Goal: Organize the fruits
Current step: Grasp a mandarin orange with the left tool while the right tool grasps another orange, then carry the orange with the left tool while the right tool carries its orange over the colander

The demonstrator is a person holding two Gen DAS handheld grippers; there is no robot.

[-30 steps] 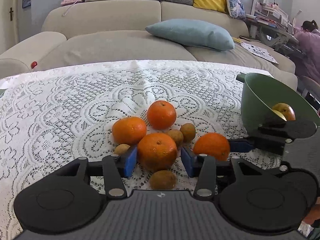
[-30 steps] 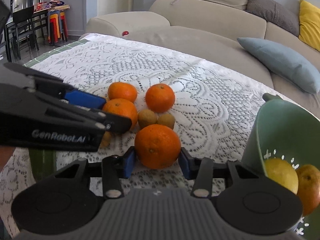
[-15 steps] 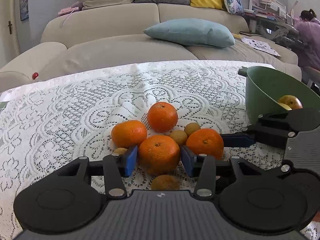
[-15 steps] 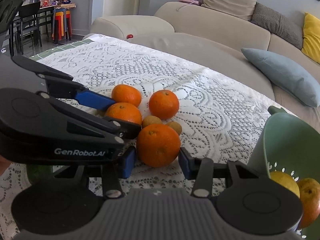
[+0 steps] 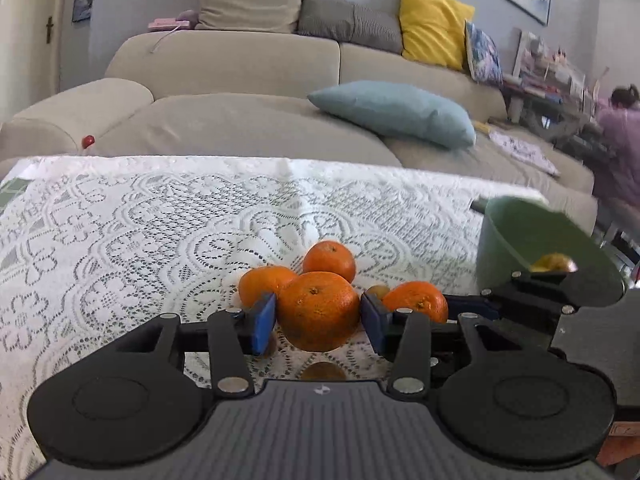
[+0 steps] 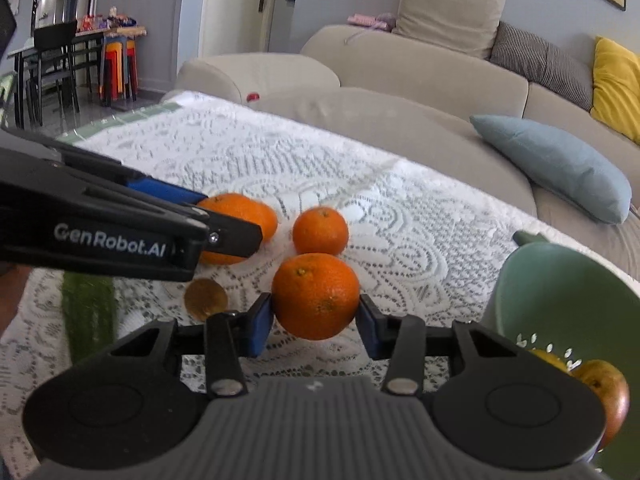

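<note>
Left claw [image 5: 319, 322]: blue pads pressed on either side of an orange [image 5: 319, 311], held clear above the lace cloth [image 5: 120, 248] that covers the worktop.

Right claw [image 6: 315, 322]: jaws closing, blue pads against both flanks of a second orange [image 6: 315, 295], so it is grasping that fruit. In the left wrist view this fruit [image 5: 416, 300] shows at 3 o'clock of the left claw's orange, with the right claw's black arm [image 5: 560, 300] reaching in from the right edge.

Loose oranges on the cloth: one [image 5: 329, 260] at 12 o'clock of the left claw's fruit, one [image 5: 262, 282] at 10 o'clock, partly behind the left pad.

Small brown fruits: one [image 5: 378, 291] between the two held oranges; one [image 5: 323, 372] at 6 o'clock, half hidden by the claw body. In the right wrist view one [image 6: 205, 297] lies at 9 o'clock of the right claw's orange.

Green colander [image 6: 568, 300]: at 3 o'clock on the worktop, holding a yellow fruit [image 6: 548, 358] and a reddish apple [image 6: 608, 392].

Green vegetable [image 6: 89, 316]: long, at 8 o'clock in the right wrist view, kind unclear.

Background: beige sofa [image 5: 240, 92] with a blue cushion [image 5: 396, 112].
</note>
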